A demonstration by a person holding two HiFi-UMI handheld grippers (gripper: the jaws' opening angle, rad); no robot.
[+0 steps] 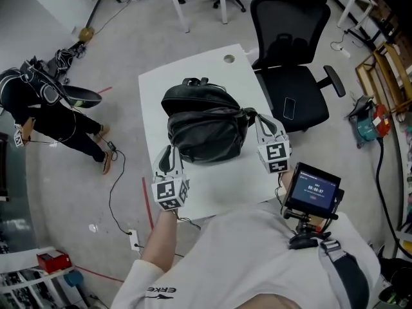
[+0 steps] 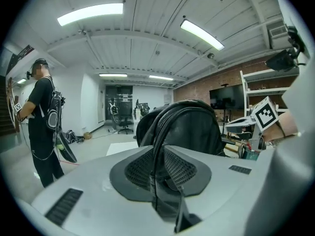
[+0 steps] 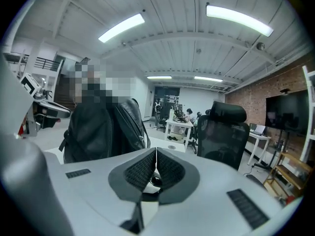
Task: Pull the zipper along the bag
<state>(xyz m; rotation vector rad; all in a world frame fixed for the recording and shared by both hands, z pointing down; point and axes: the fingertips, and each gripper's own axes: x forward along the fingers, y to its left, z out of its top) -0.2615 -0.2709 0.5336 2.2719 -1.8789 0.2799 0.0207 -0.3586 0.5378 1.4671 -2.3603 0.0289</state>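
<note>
Head view: one bag (image 1: 206, 124) lies on one table (image 1: 187, 76), between your two grippers.
Your left gripper (image 1: 168, 152) is clamped on one black strap (image 2: 158, 146) of the bag just to its right, likely to steady it. Your right gripper (image 1: 261, 118), jaws pressed together, touches the bag's other side, perhaps already at the zipper.

"ERKE" on white sleeve (image 1: 147, 283)
</note>
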